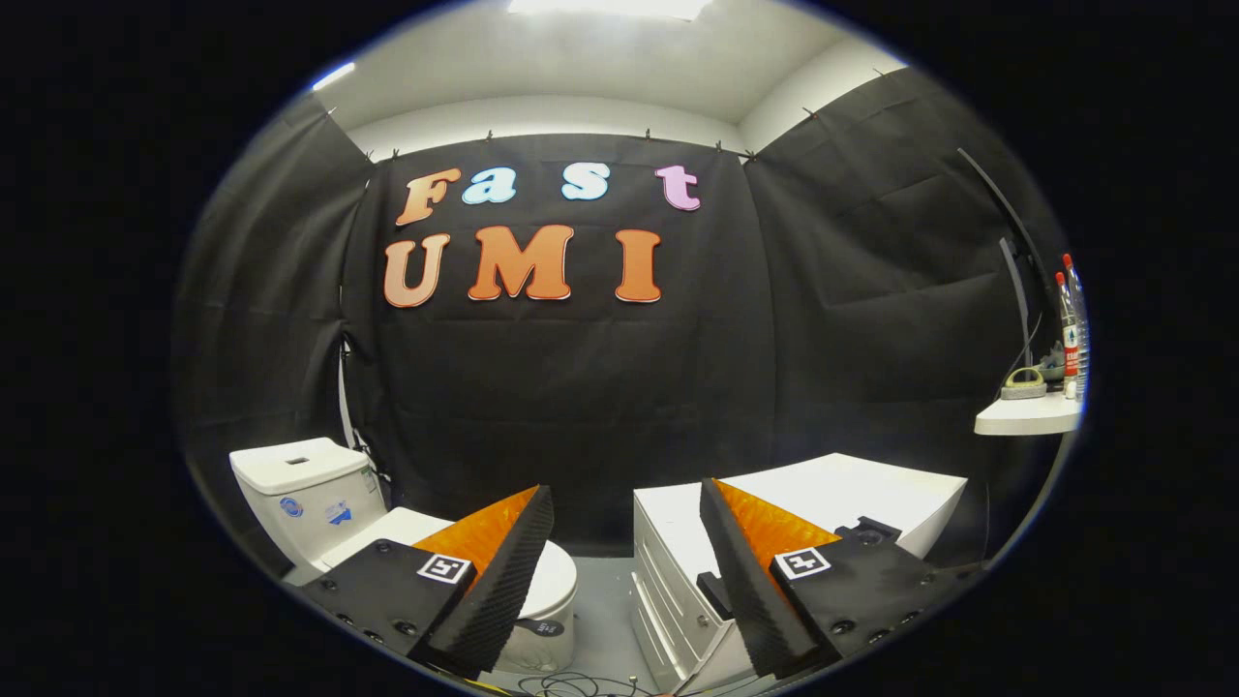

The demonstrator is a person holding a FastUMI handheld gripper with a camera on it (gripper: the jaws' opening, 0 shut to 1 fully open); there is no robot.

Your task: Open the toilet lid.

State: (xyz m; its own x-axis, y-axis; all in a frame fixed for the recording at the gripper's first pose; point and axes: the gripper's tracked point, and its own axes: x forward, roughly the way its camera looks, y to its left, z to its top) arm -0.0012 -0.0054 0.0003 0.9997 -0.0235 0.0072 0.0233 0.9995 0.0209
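A white toilet stands low on the left, its tank [302, 489] against the black cloth wall. Its lid [554, 579] lies flat and shut on the bowl, partly hidden behind my left finger [503, 571]. My gripper [627, 499] hangs above and some way short of the toilet, open, with nothing between its fingers. The right finger [745, 571] overlaps the white cabinet. The lid's front edge shows just past the left finger.
A white cabinet with drawers [668, 571] stands right of the toilet, a narrow strip of grey floor [605, 610] between them. A small white shelf [1028, 414] at the far right carries bottles [1070, 334] and a small object. Cables [571, 685] lie on the floor near me.
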